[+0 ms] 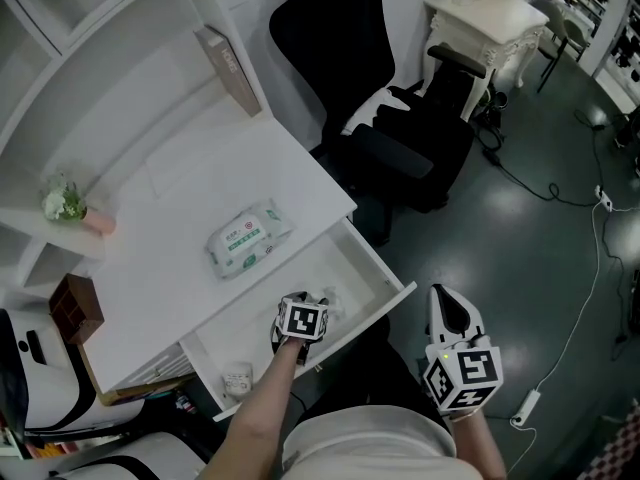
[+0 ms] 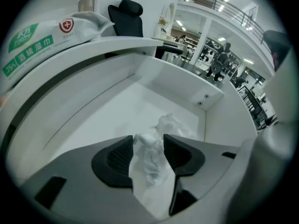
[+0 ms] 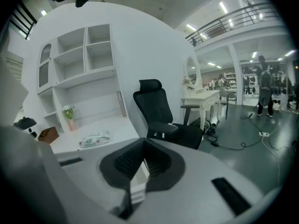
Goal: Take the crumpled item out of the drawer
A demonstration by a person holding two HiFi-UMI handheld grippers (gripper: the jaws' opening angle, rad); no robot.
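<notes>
The white drawer (image 1: 383,270) stands pulled out from the desk. Inside it lies a crumpled white paper wad (image 1: 329,302). My left gripper (image 1: 301,321) reaches down into the drawer and is shut on that wad. In the left gripper view the crumpled wad (image 2: 149,164) fills the narrow gap between the dark pads (image 2: 117,157), with a further part of it resting on the drawer floor (image 2: 117,106). My right gripper (image 1: 457,353) hangs in the air right of the drawer, shut with nothing in it. The right gripper (image 3: 144,158) points toward the drawer's corner.
A pack of wet wipes (image 1: 248,238) lies on the desktop (image 1: 180,198) behind the drawer. A small white object (image 1: 237,380) sits at the drawer's left end. A black office chair (image 1: 390,138) stands to the right. A vase of flowers (image 1: 70,206) and a brown box (image 1: 76,308) are at the left.
</notes>
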